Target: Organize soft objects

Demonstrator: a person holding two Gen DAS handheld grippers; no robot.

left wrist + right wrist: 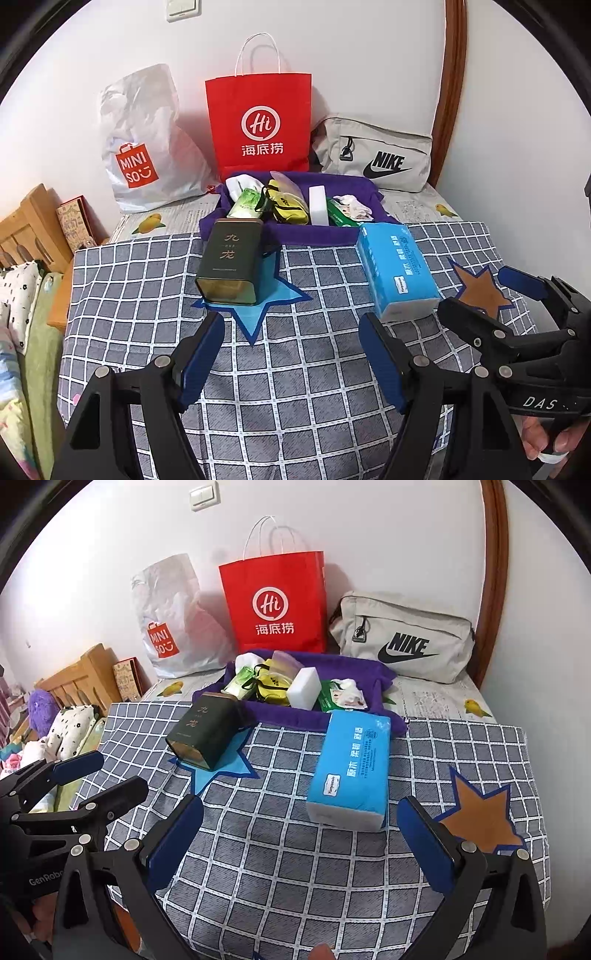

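Observation:
A blue tissue pack point(397, 267) point(351, 768) lies on the checked cloth point(295, 369) point(295, 849). A dark green tin point(229, 262) point(203, 731) lies on a blue star patch. Behind them a purple cloth tray point(295, 232) point(280, 716) holds a white sponge block point(318, 205) point(303, 687), a yellow-green pouch point(286, 206), a green packet, a white sock and a crumpled wipe. My left gripper point(291, 332) is open and empty, short of the tin and the tissue pack. My right gripper point(301, 816) is open and empty, its jaws either side of the tissue pack's near end.
A red paper bag point(258, 122) point(275, 602), a white Miniso bag point(144, 147) point(170, 627) and a grey Nike bag point(373, 155) point(402, 638) stand against the wall. An orange star patch point(480, 819) is at the right. A wooden headboard and bedding lie to the left.

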